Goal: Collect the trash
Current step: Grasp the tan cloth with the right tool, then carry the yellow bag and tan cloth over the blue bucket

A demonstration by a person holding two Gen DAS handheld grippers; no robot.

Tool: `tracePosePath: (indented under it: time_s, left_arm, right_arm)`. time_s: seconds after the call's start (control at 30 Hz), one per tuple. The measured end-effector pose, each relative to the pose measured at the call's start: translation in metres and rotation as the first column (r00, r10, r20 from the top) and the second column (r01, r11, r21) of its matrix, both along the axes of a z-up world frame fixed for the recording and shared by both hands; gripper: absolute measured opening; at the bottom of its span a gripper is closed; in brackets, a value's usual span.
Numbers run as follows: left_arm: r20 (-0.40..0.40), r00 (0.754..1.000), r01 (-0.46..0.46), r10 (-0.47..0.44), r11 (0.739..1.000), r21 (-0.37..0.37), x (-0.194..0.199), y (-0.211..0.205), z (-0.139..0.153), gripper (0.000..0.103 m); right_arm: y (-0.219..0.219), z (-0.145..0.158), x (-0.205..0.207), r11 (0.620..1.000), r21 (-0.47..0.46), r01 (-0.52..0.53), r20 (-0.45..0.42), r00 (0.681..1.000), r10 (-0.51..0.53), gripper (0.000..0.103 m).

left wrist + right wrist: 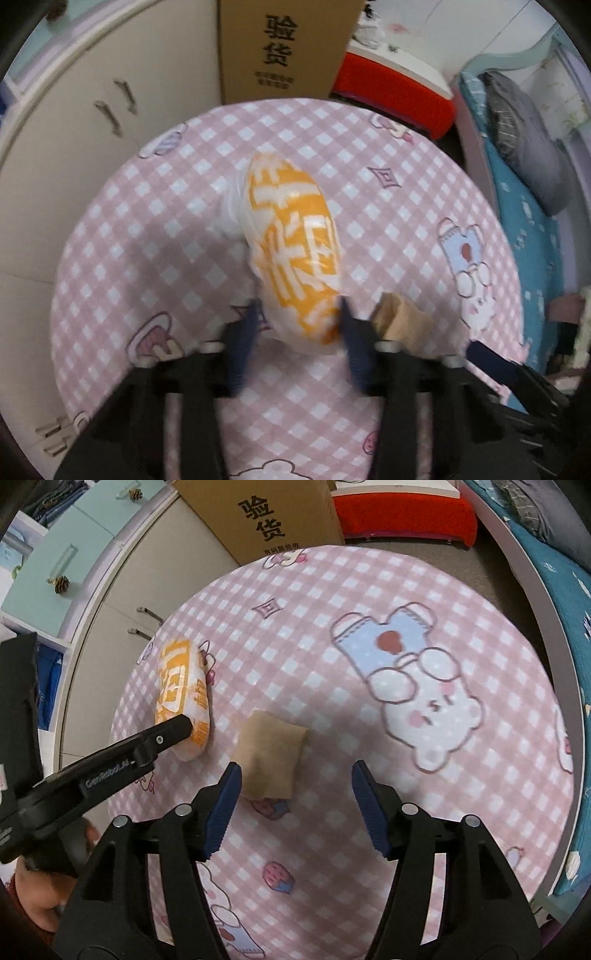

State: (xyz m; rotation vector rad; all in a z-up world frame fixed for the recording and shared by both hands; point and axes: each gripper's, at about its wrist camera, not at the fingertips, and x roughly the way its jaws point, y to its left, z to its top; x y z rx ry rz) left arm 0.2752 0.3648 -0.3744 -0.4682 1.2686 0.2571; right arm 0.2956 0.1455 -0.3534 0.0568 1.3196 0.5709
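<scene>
Left wrist view: left gripper (301, 325) clamps the orange wrapper (291, 240), light and crinkly; grip its near end. Right gripper (295, 801) stands open over soft brown pouch (271, 753).

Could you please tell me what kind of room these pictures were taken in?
Most likely a bedroom in a home. A bed with a teal bedspread and a grey pillow stands beside the table, which wears a pink checked cloth with cartoon bears, and pale cabinets line the wall behind.
</scene>
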Motion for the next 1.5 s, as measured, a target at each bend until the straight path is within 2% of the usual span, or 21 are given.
tracePosePath:
  time_s: [0.1, 0.27, 0.37, 0.43, 0.47, 0.6, 0.7, 0.87, 1.07, 1.3, 1.5]
  left_arm:
    - [0.022, 1.0, 0.022, -0.022, 1.0, -0.007, -0.005, 0.002, 0.005, 0.02]
    - [0.048, 0.999, 0.02, -0.021, 1.0, 0.007, -0.02, 0.009, 0.018, 0.018]
    - [0.062, 0.998, 0.027, -0.03, 0.999, 0.038, -0.029, 0.009, 0.028, 0.018]
    - [0.068, 0.997, 0.025, -0.029, 0.998, 0.051, -0.033, 0.009, 0.034, 0.018]
    - [0.073, 0.997, 0.022, -0.026, 0.998, 0.057, -0.035, 0.008, 0.037, 0.018]
    - [0.086, 0.996, 0.022, -0.029, 0.996, 0.083, -0.04, -0.002, 0.048, 0.018]
    - [0.101, 0.994, 0.037, -0.048, 0.994, 0.101, -0.04, -0.02, 0.059, 0.018]
    - [0.131, 0.986, 0.087, -0.106, 0.987, 0.139, -0.032, -0.071, 0.081, 0.018]
    - [0.168, 0.966, 0.168, -0.195, 0.972, 0.162, -0.015, -0.166, 0.105, 0.018]
    - [0.189, 0.925, 0.303, -0.331, 0.939, 0.163, 0.01, -0.315, 0.117, 0.018]
    - [0.2, 0.877, 0.407, -0.436, 0.897, 0.171, 0.02, -0.431, 0.119, 0.018]
  right_arm:
    - [0.02, -0.004, -0.001, 1.0, -0.011, -0.019, 0.007, 1.0, 0.019, 0.066]
    - [0.047, -0.015, -0.003, 0.994, -0.073, -0.078, 0.009, 0.997, 0.079, 0.066]
    - [0.056, -0.021, -0.006, 0.988, -0.107, -0.113, 0.007, 0.993, 0.114, 0.054]
    - [0.06, -0.021, -0.007, 0.982, -0.126, -0.138, 0.031, 0.989, 0.142, 0.039]
    - [0.06, -0.021, -0.008, 0.982, -0.122, -0.146, 0.03, 0.988, 0.15, 0.037]
    - [0.055, -0.01, -0.011, 0.976, -0.098, -0.194, 0.054, 0.978, 0.2, 0.008]
    - [0.04, 0.002, -0.013, 0.98, -0.063, -0.19, 0.061, 0.979, 0.194, 0.007]
    - [-0.025, 0.031, -0.009, 0.992, 0.003, -0.127, 0.092, 0.988, 0.126, 0.007]
    - [-0.131, 0.056, -0.002, 0.998, 0.063, -0.021, 0.121, 0.993, 0.013, 0.007]
    - [-0.296, 0.072, 0.005, 0.985, 0.102, 0.141, 0.148, 0.977, -0.155, 0.007]
    - [-0.403, 0.075, 0.002, 0.962, 0.107, 0.251, 0.162, 0.95, -0.266, 0.007]
